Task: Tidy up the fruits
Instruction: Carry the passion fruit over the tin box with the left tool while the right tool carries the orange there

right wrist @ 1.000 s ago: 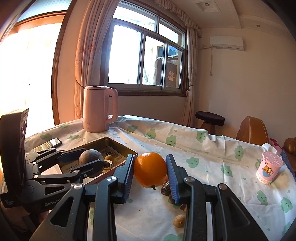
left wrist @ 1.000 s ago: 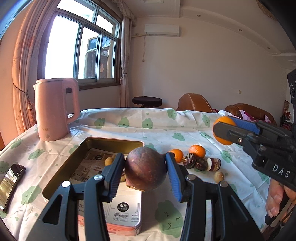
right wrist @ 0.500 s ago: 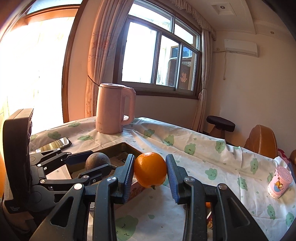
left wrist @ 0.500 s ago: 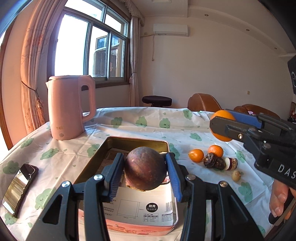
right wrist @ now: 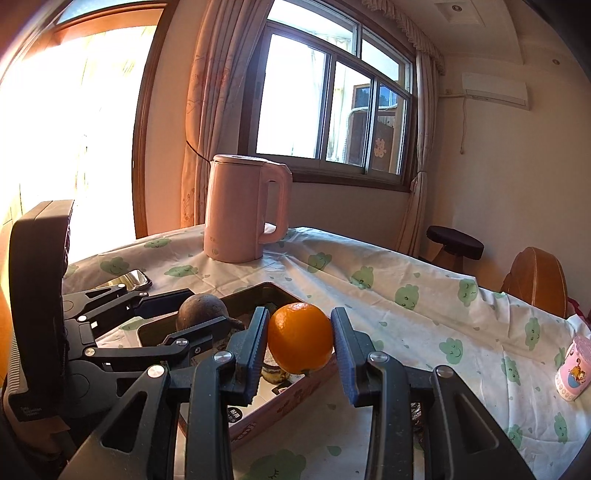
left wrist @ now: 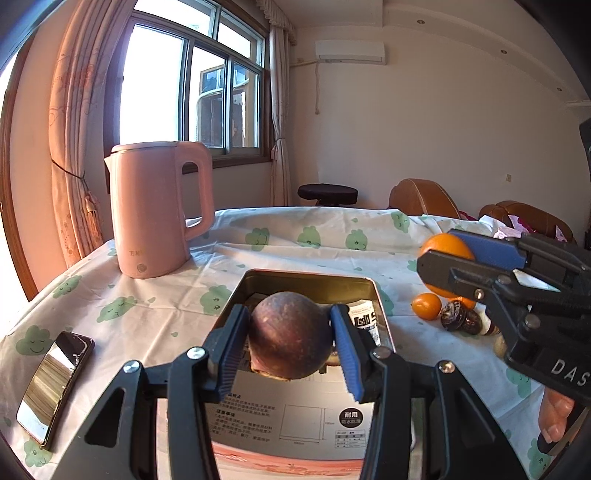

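My left tongs [left wrist: 290,345] clamp the round dark-purple fruit [left wrist: 290,334] over the gold metal tin [left wrist: 310,277]; right tongs [right wrist: 300,343] clamp the orange [right wrist: 300,342] at its near-right edge. Lower each well inside before releasing, one at a time.

A large multi-pane sliding window [left wrist: 207,92] with a dark frame lets in bright daylight, flanked by peach patterned curtains [left wrist: 70,147] tied back at the side. The plain cream walls [left wrist: 443,129] carry a white wall-mounted air conditioner [left wrist: 349,51] near the ceiling, with small recessed ceiling lights [left wrist: 418,22] above. Beyond the surface stand a round black stool [left wrist: 327,192] and brown leather armchairs [left wrist: 421,197]. A second, sunlit wooden-framed window [right wrist: 74,110] glares at the left.
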A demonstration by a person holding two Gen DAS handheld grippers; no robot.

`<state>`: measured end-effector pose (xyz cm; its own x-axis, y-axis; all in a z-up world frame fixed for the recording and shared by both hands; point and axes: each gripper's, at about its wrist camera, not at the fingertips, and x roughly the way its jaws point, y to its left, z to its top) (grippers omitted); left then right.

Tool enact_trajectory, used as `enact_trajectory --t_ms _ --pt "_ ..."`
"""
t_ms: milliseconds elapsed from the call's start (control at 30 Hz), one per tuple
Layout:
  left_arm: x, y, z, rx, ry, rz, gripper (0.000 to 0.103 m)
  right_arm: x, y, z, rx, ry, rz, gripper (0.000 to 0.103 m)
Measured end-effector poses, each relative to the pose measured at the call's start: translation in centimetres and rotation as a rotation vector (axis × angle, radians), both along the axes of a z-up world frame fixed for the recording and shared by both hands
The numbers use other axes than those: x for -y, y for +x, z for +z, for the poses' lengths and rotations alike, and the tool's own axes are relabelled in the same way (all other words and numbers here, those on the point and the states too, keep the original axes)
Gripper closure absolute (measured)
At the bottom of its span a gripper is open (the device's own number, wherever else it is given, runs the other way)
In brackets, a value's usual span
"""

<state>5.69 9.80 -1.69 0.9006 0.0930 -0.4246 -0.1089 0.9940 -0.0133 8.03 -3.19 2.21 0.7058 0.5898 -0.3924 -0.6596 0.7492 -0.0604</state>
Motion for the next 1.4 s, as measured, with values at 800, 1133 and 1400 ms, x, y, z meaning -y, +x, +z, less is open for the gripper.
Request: enact_trajectory --t_ms 800,1133,1400 --pt "-2.7 1.9 -0.9 -0.075 -0.012 0.041 0.055 -2.9 1.6 -3.1 -0.087 -0.007 0.016 0.066" --pt "-3.2 3.1 -1.7 -0.15 -0.038 0.032 0.055 -4.0 1.8 -4.3 -0.121 -0.038 0.034 0.066" --pt "-3.1 3.9 -2.3 -0.207 -0.036 0.032 0.055 -4.9 2.4 -5.1 -0.159 -0.086 0.047 0.066"
